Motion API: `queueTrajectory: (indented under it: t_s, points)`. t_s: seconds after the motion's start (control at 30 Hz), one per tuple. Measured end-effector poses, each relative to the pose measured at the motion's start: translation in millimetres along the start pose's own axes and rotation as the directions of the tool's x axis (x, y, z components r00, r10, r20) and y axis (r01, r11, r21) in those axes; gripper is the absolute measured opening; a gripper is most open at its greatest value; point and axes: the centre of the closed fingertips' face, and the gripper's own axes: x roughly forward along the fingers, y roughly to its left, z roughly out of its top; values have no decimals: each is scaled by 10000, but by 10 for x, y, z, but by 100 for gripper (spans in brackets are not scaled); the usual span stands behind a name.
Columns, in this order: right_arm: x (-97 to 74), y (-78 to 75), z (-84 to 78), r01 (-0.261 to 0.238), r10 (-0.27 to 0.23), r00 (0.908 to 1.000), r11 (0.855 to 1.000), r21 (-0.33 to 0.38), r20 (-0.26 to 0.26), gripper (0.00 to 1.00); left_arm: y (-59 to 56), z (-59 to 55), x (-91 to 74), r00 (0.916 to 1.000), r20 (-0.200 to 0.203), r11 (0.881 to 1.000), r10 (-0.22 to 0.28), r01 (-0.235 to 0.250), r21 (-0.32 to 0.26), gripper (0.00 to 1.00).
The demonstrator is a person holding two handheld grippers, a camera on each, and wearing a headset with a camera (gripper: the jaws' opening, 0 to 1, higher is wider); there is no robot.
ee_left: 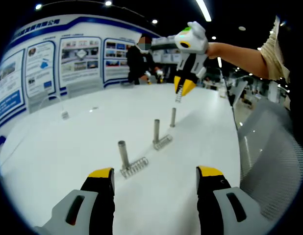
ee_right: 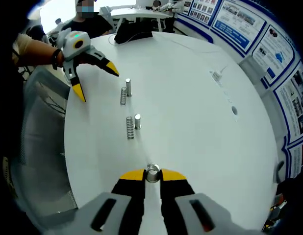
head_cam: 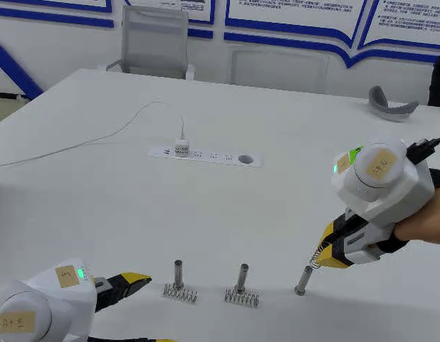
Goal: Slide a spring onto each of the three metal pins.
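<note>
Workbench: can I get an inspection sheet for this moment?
Surface: white table, no marks seen.
Job's things: left pin, middle pin and right pin upright; first loose spring lies by left pin, second loose spring by middle pin; held spring close above right pin.
Clutter: grey curved object at far edge.
Grippers: right gripper shut on held spring; left gripper open, near left pin.
Cables: white cable plugged into power strip.
Surroundings: chair, wall posters.

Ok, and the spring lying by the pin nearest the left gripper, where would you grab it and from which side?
Probably near one end, across the coils, coming down from above on the person's side with the open left gripper. The spring lies flat on the table, and its pin stands upright close behind it, blocking the far side.
</note>
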Motion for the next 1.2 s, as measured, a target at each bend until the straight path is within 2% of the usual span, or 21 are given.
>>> queueTrajectory:
  t_s: [0.23,1.2]
  points:
    - [77,-23,-47,-86,87,9997,10000,49,-206,12,-3,-9,-1,10000,-15,10000,8,-8,-18,68]
    - [243,-40,-99,-443,453,9988,9979,464,-195,12,-6,-37,15,9999,-94,10000,-54,53,-61,66]
